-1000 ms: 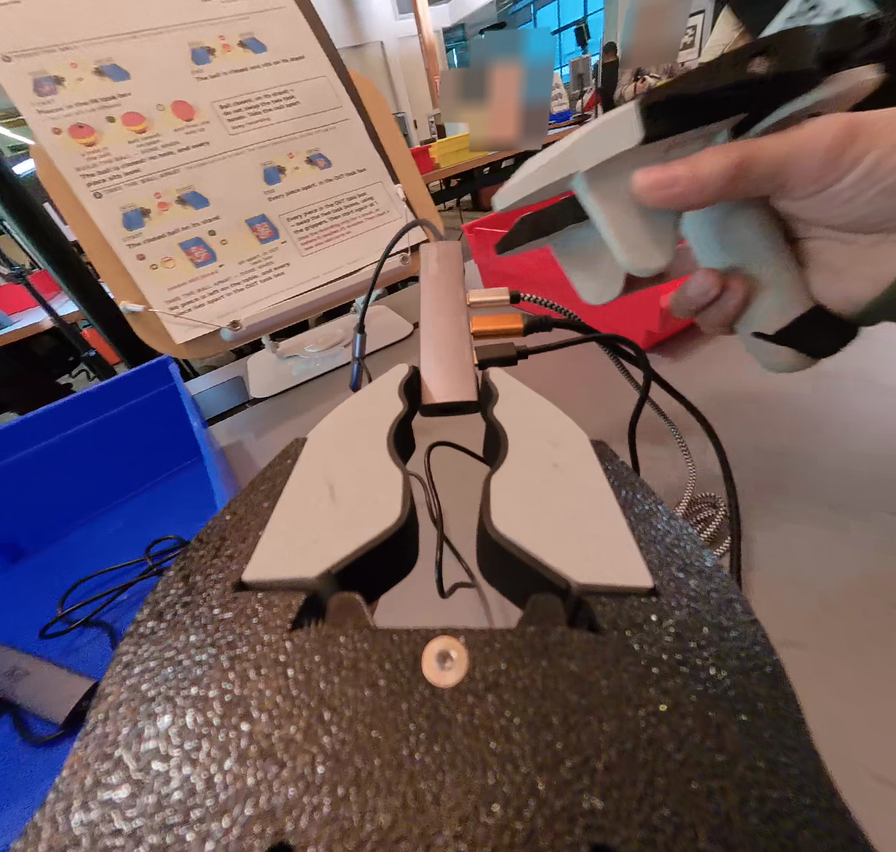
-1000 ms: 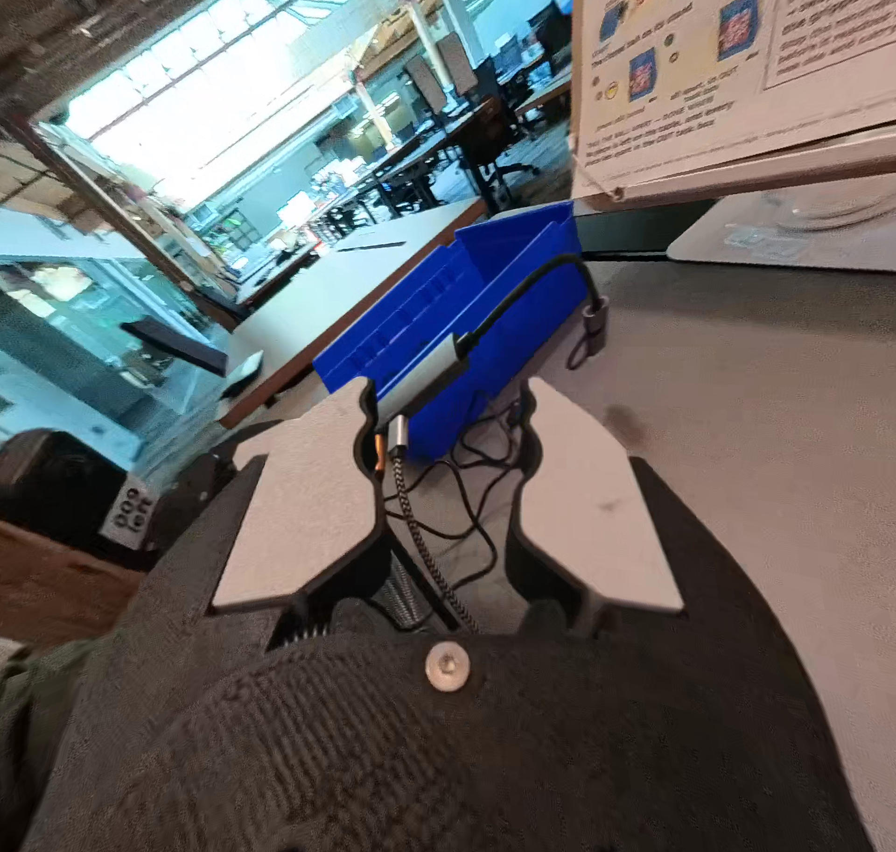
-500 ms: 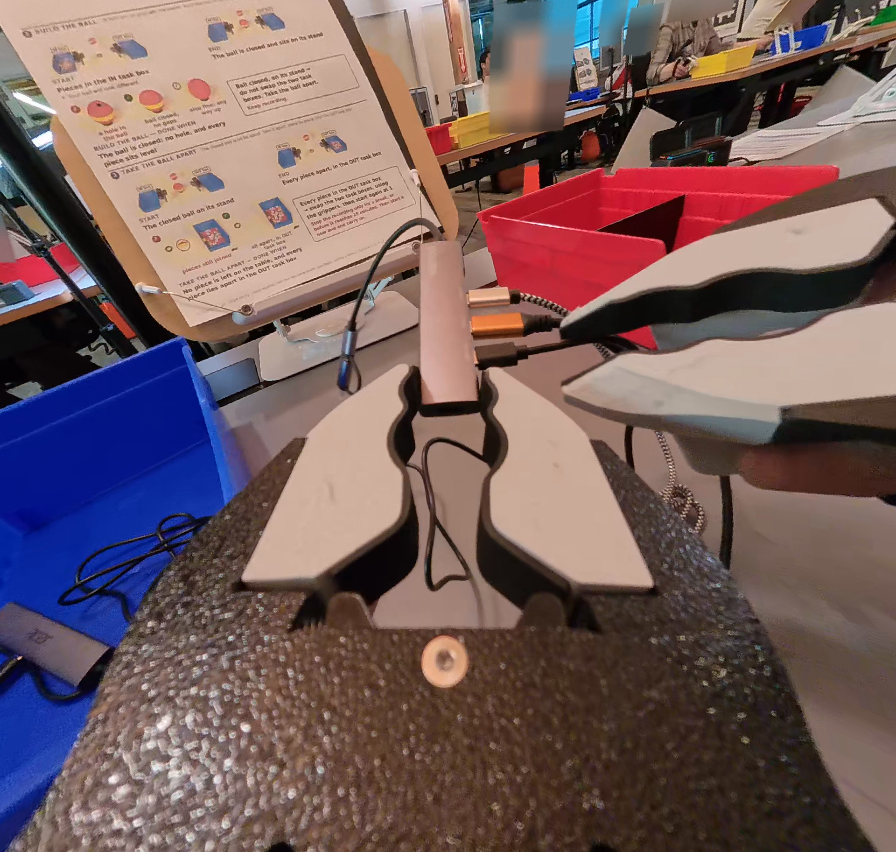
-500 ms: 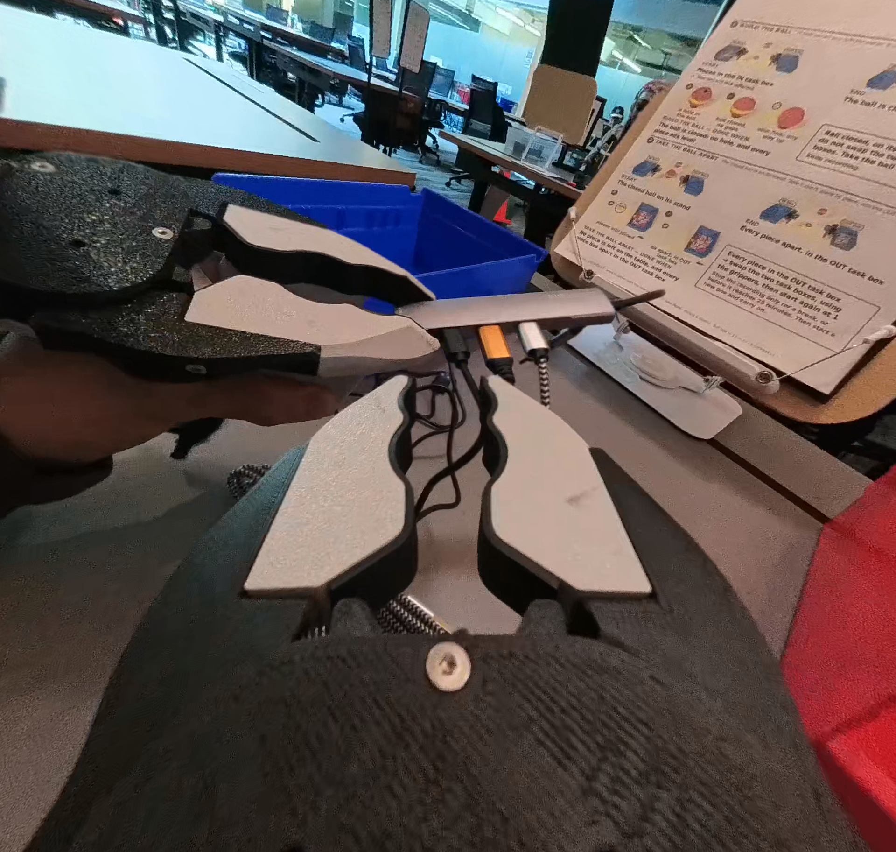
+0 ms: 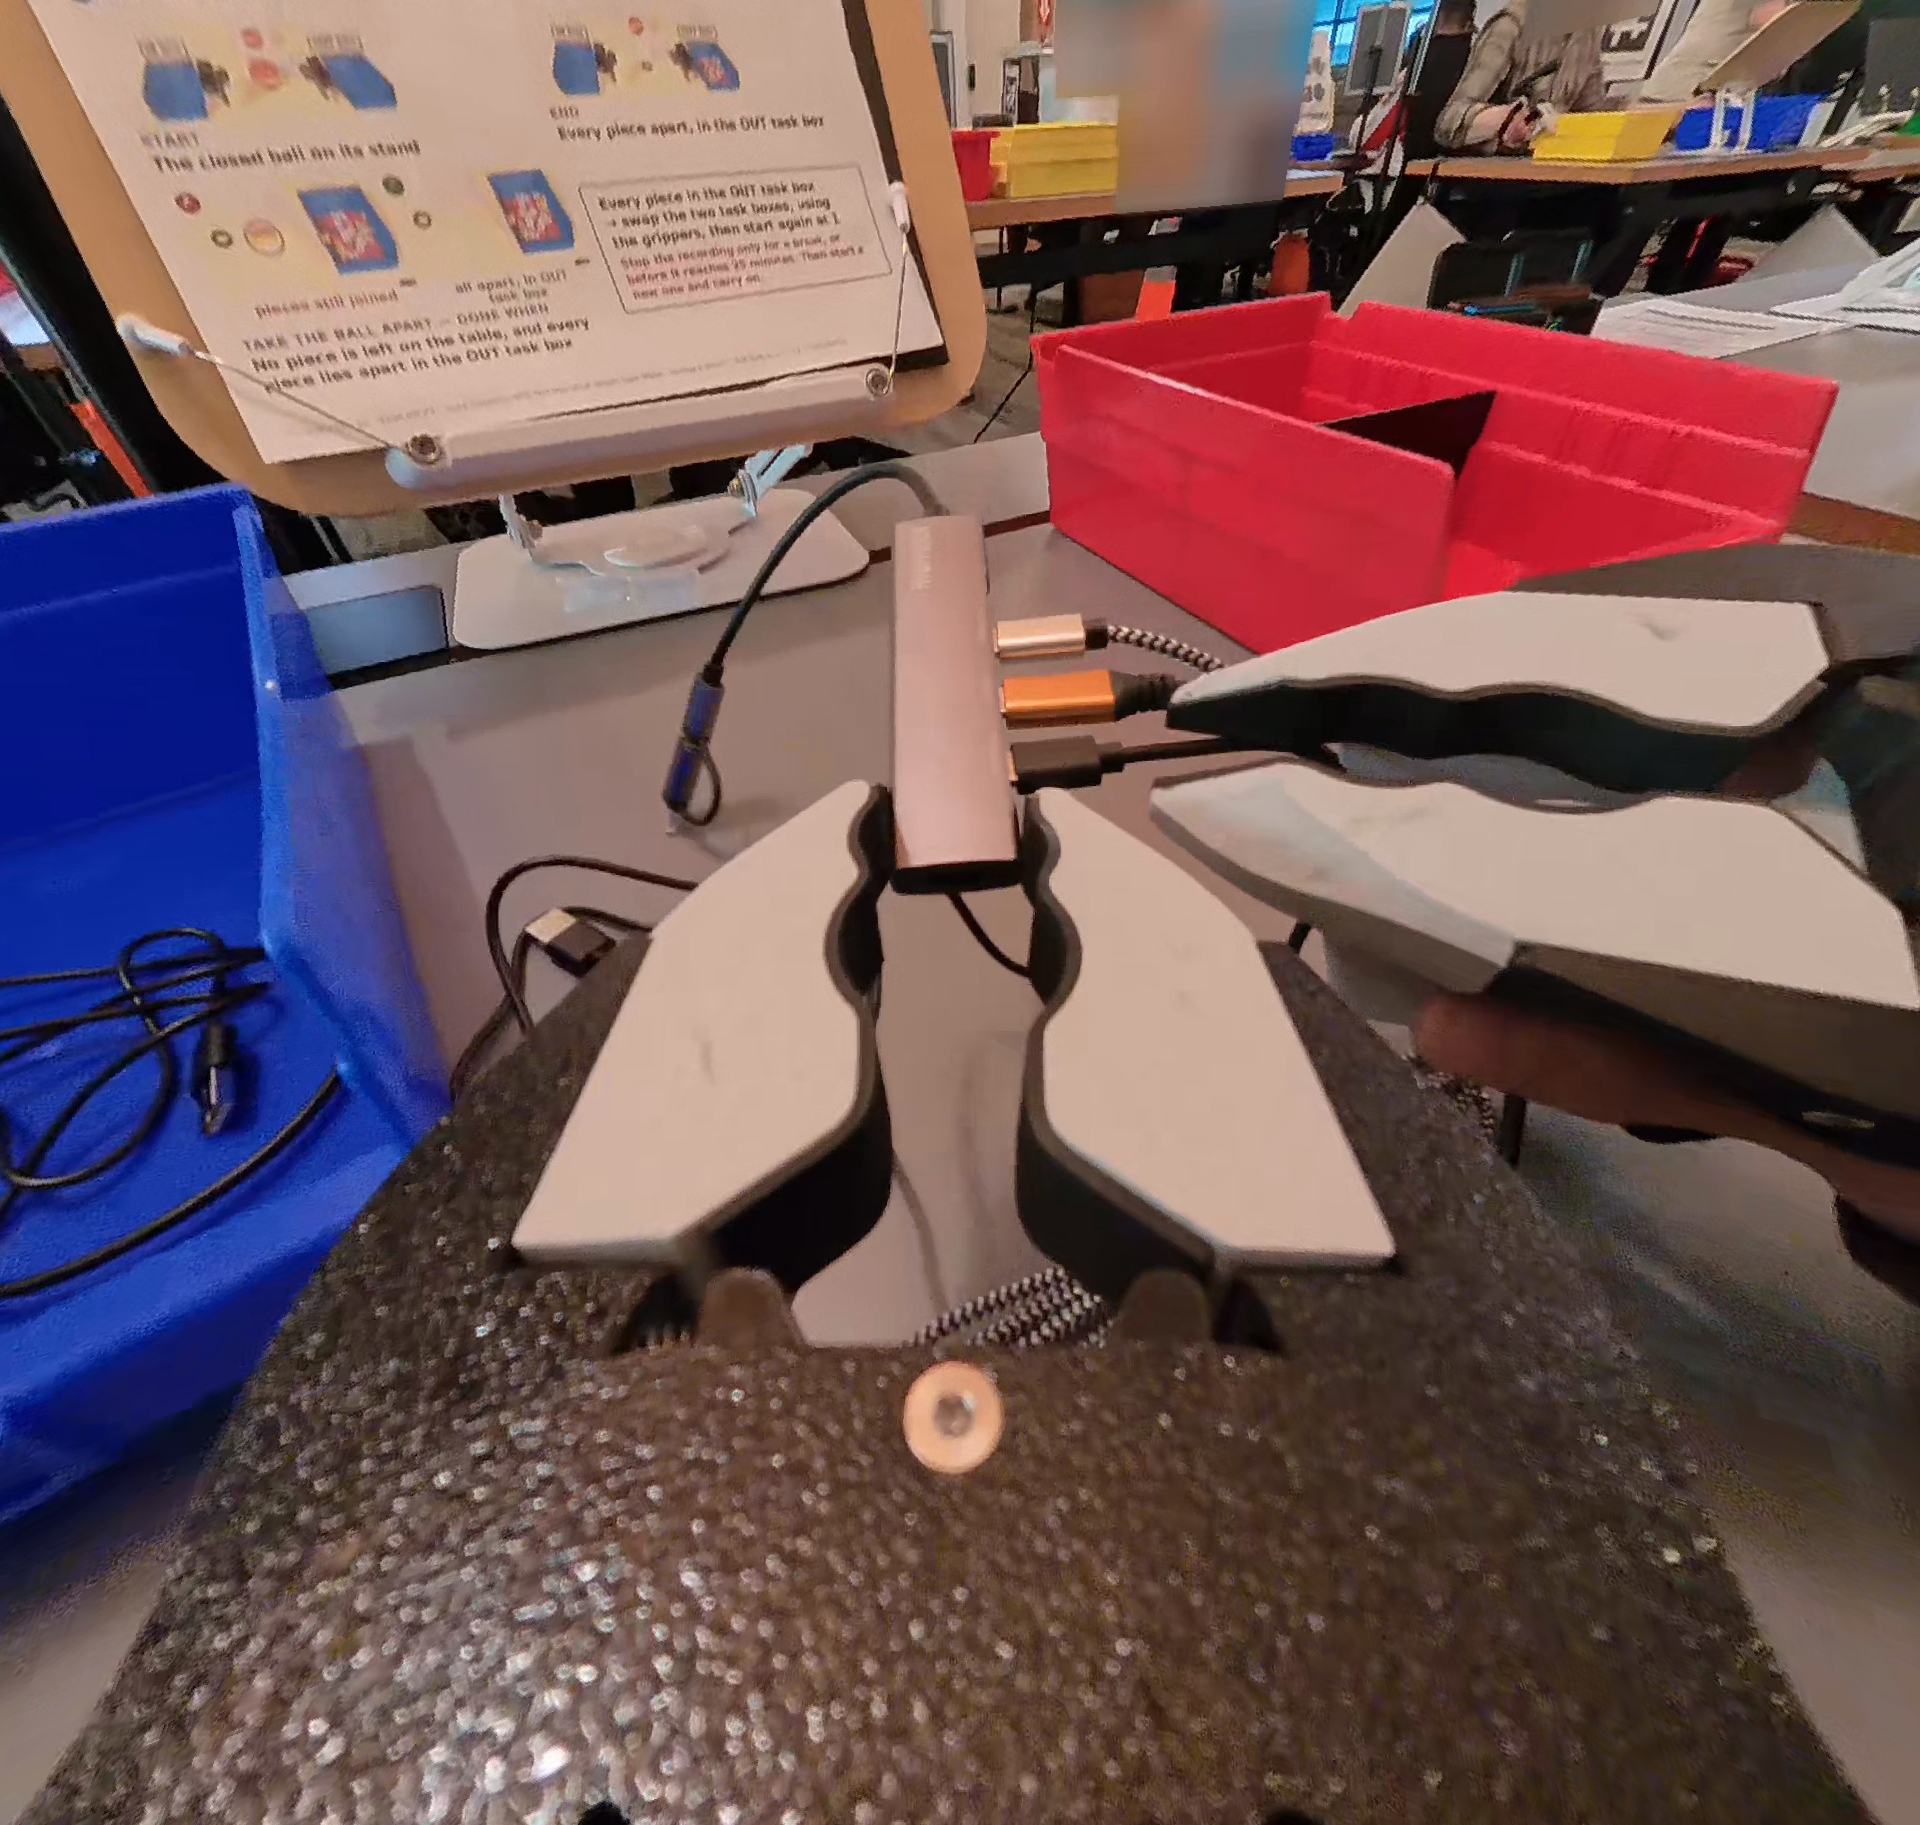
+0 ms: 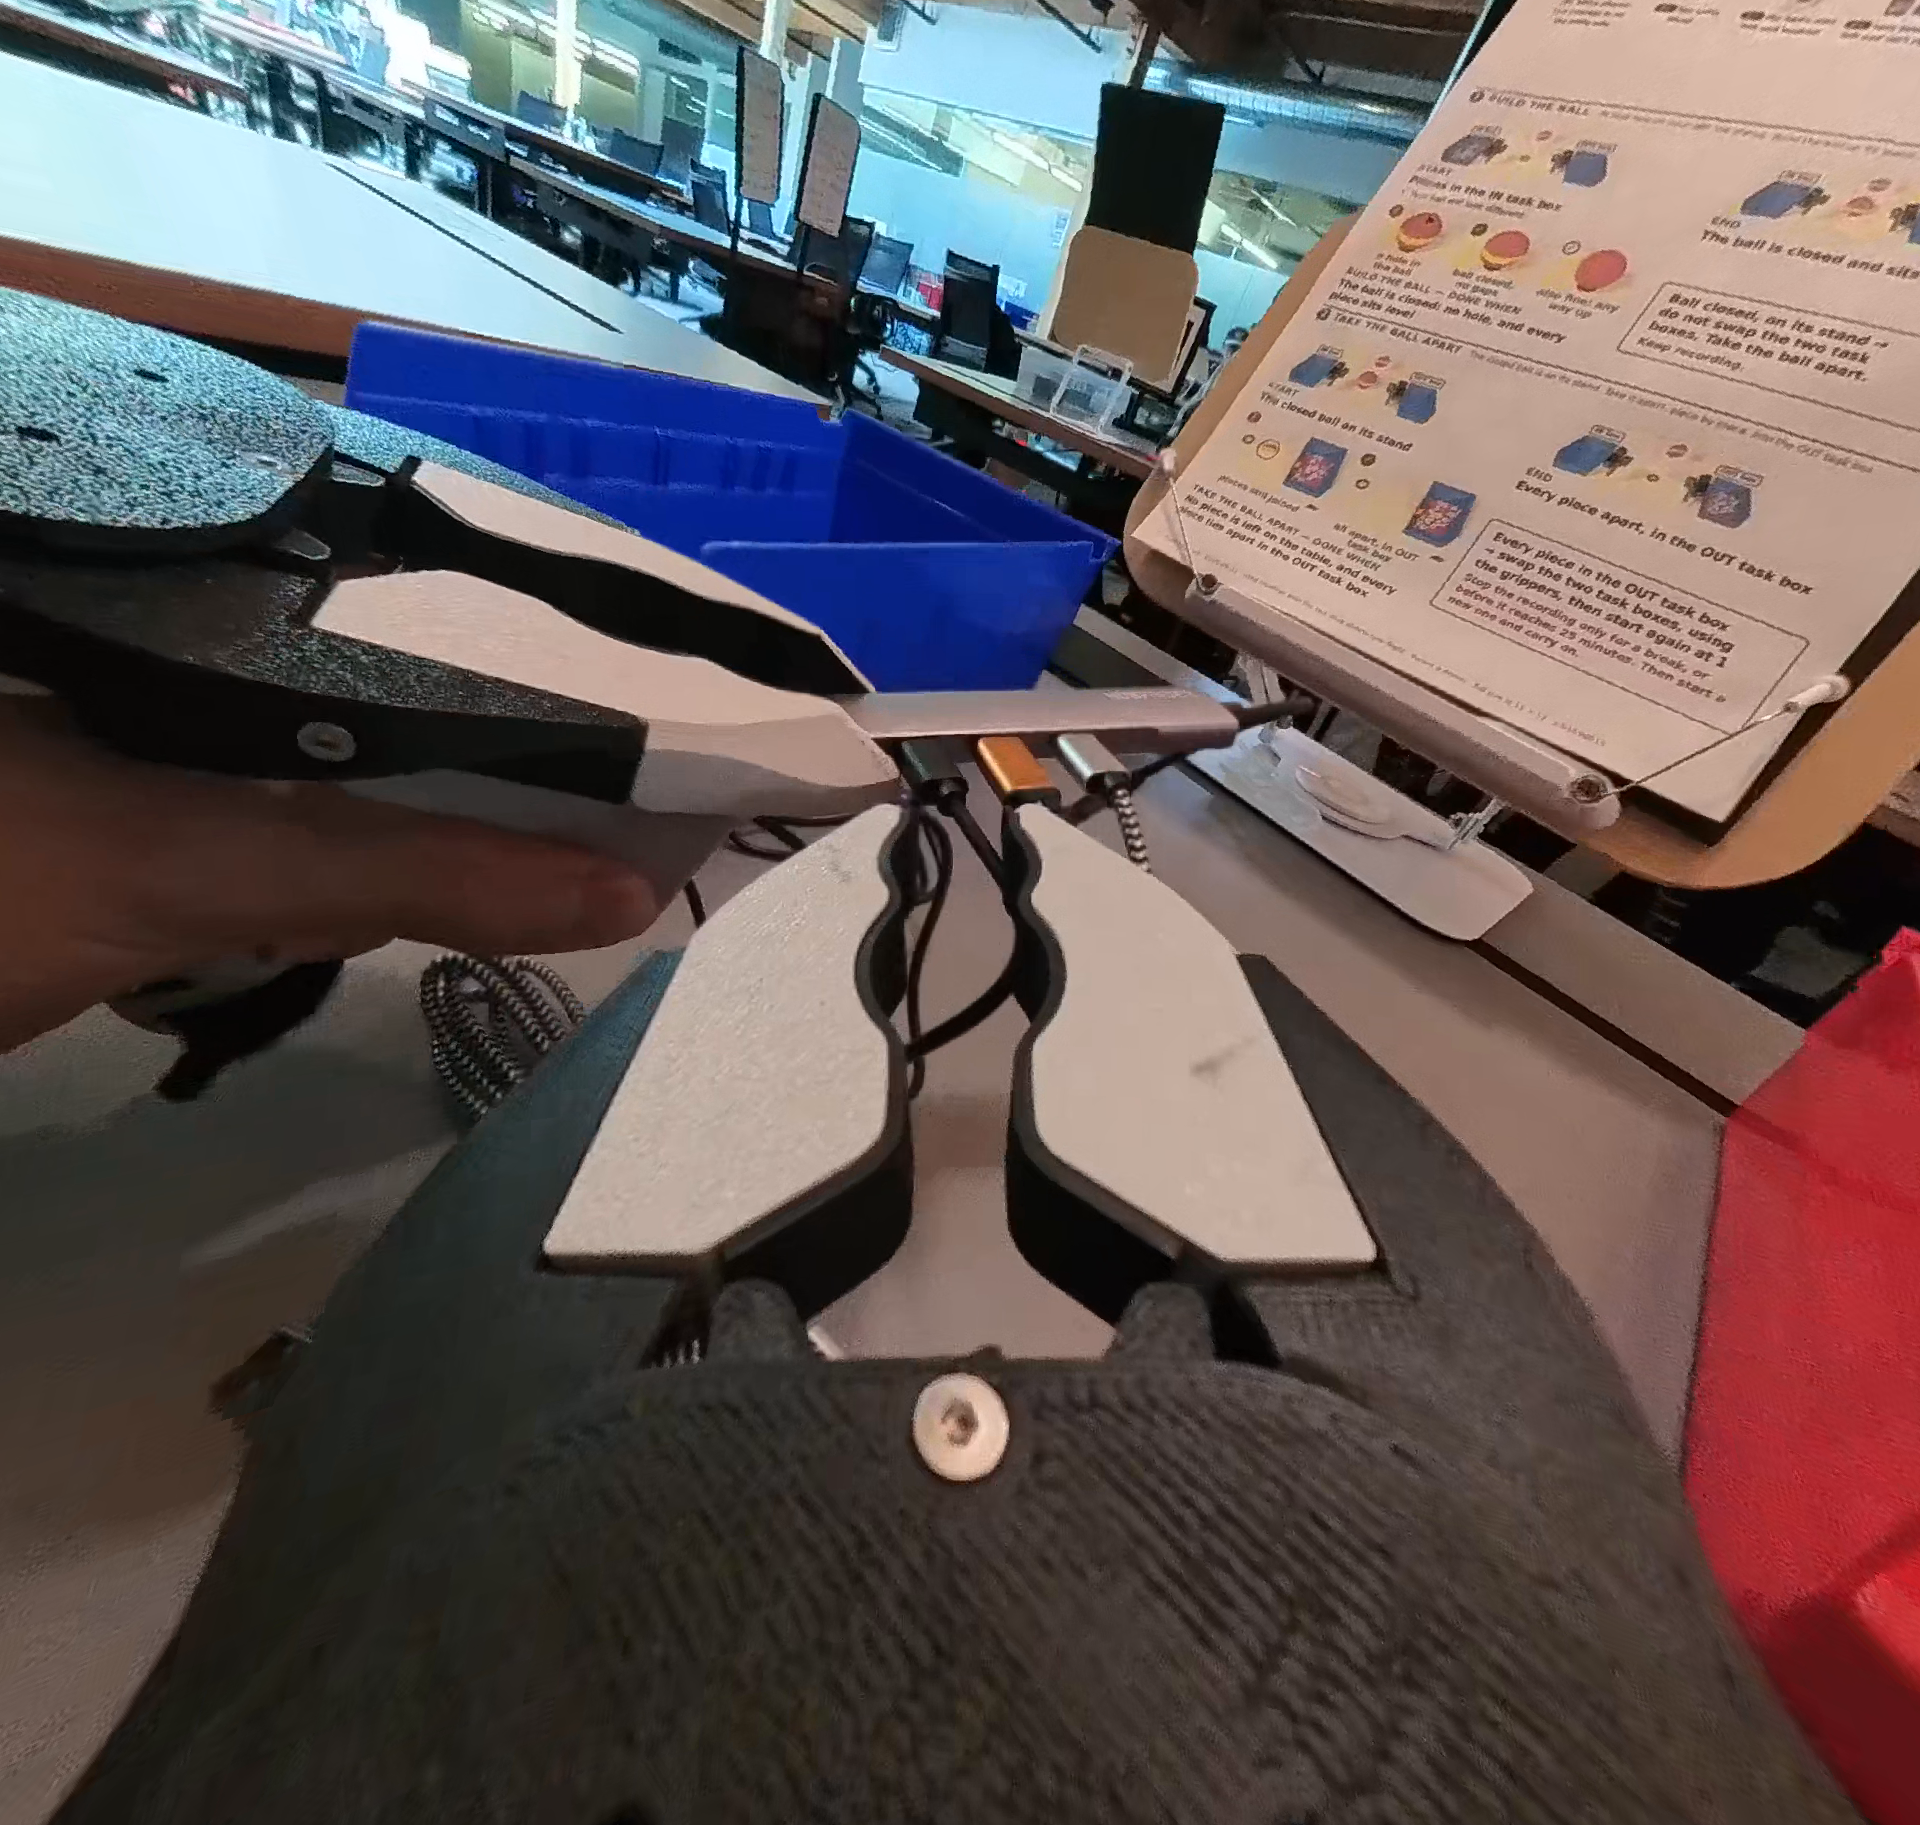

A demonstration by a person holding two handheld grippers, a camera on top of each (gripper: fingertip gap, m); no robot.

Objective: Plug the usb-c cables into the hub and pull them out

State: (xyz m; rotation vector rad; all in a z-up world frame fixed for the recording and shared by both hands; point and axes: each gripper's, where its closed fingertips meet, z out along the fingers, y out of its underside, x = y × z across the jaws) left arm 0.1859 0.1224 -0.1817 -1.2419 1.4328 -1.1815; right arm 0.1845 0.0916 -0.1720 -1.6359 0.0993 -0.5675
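Left wrist view | hub (image 5: 951,705) end is clamped by left gripper (image 5: 956,840) | right gripper (image 5: 1169,752) fingers are held slightly apart around black cable (image 5: 1060,762) beside hub edge | open table (image 5: 582,736) is seen leftward

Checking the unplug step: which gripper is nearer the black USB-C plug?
Left. The left gripper is shut on the hub right beside the black plug; the right gripper is open around its cable, just short.

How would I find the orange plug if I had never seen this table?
Find the red bin at the table's far side, then the long grey hub in front of it, held by the left tool. Three plugs stick out of its side; the orange plug is the middle one, between a silver one and a black one.
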